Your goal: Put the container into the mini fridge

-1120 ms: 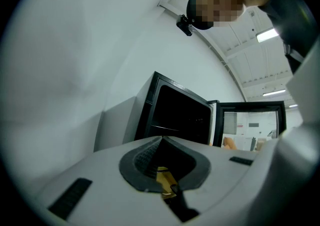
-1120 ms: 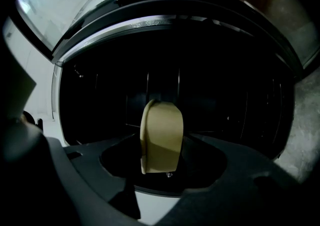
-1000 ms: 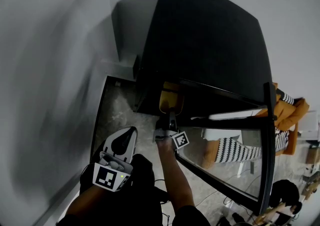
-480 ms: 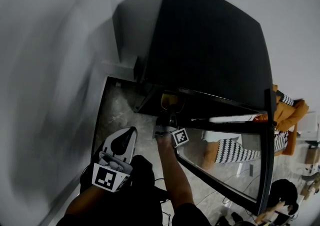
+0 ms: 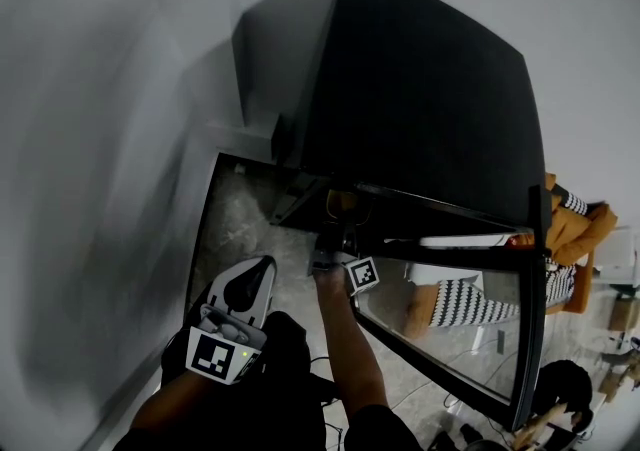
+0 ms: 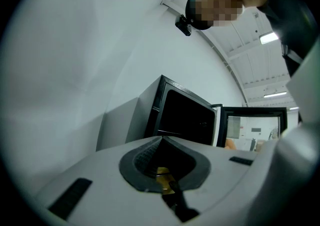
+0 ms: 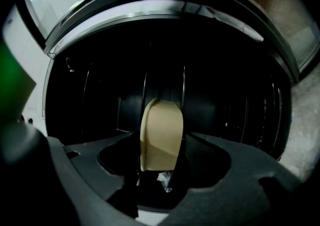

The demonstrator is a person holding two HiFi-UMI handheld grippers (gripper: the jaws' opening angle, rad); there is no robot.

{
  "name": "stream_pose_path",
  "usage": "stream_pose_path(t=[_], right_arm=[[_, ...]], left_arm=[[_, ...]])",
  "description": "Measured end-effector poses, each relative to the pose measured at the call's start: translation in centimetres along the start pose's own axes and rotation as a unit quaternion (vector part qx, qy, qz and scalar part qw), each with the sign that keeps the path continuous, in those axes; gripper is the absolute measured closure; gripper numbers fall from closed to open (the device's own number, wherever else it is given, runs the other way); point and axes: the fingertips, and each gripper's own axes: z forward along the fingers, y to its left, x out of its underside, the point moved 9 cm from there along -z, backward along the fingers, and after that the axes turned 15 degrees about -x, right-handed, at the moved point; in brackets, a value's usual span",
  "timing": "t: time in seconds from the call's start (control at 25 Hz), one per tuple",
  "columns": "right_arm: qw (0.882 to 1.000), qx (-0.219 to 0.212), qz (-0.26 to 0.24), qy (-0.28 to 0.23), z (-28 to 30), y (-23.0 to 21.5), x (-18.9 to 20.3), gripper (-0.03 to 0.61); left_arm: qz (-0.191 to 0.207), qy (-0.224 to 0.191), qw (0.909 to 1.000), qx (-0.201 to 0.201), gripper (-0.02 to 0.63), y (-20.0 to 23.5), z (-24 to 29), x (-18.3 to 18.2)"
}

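Observation:
The black mini fridge stands with its glass door swung open to the right. My right gripper reaches level into the dark opening. The yellow container shows just under the fridge's top edge. In the right gripper view the tan container stands upright inside the fridge, between the jaws of my right gripper. Those jaws have just been opening and stand wide around it. My left gripper hangs back at the lower left, shut and holding nothing, pointing toward the fridge.
A grey wall runs along the left, close to the fridge's side. Marbled floor lies in front. Beyond the door are an orange garment, a black-and-white striped thing and a person low at the right.
Less of the yellow container shows under the fridge's top edge than a second ago. The left gripper has kept its place.

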Motion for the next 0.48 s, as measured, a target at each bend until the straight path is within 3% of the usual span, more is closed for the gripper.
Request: stream_pose_path(t=[0.2,0.32,0.48], right_arm=[[1.000,0.005,-0.003,-0.002,-0.8,0.5,-0.1,0.305],[1.000,0.012,-0.006,0.000,-1.2,1.1,-0.1,0.304],[1.000,0.023,-0.006,0.006,-2.2,2.5,-0.3,0.301]], left_arm=[[0.002,0.011,0.9999,-0.007,0.611,0.1,-0.1,-1.6],[0.002,-0.017,0.9997,-0.016,0.611,0.1,0.1,-3.0],[-0.002,0.006,0.9998,-0.016,0.611,-0.4,-0.9,-3.6]])
